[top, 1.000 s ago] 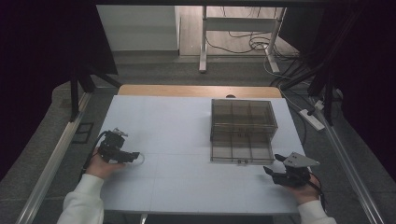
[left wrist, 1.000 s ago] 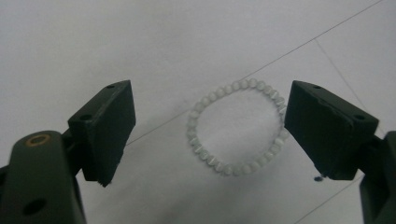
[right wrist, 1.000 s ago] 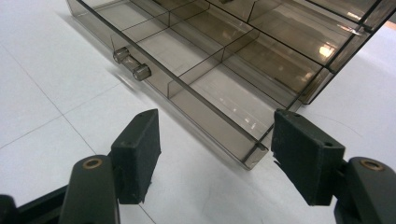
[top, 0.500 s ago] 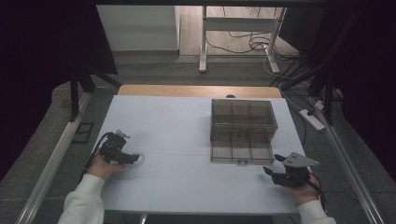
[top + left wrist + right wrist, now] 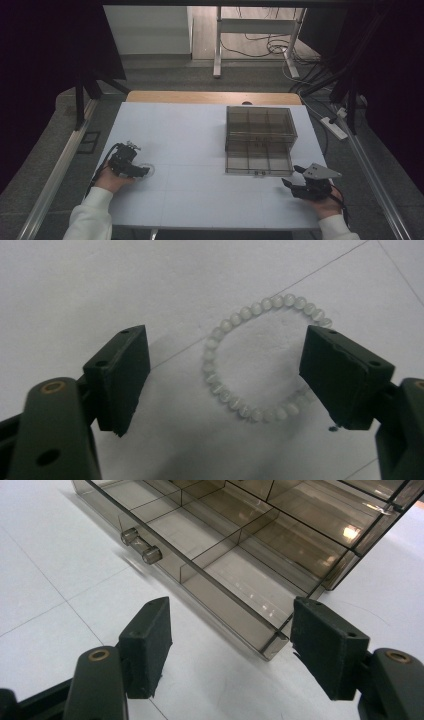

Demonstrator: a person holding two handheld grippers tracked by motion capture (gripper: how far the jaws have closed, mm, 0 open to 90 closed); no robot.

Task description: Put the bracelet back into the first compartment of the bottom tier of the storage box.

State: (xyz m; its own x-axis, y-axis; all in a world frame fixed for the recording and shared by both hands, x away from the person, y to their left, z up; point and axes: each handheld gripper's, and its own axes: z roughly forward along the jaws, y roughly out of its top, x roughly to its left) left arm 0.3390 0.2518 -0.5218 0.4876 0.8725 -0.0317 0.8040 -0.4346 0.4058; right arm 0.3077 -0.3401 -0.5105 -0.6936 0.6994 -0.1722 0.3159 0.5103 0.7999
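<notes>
Jaws of the left gripper (image 5: 227,385), just closing, stood unclenched astride the bead bracelet (image 5: 260,357) to lift it toward the open drawer (image 5: 258,158), right gripper (image 5: 295,186) idle, released.

The place is a lab or recording room: a white table (image 5: 200,150) stands between dark curtains (image 5: 45,65), with loose cables (image 5: 265,47) and a power strip (image 5: 336,128) on grey carpet.

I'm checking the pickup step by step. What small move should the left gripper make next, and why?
Probably sink a little and close on the bracelet. In the left gripper view the left gripper stands open, its jaws having just been closing slightly, with the bead ring flat on the table between them and no pad pressing on it. The drawer stands pulled out, likely the bracelet's destination.
</notes>
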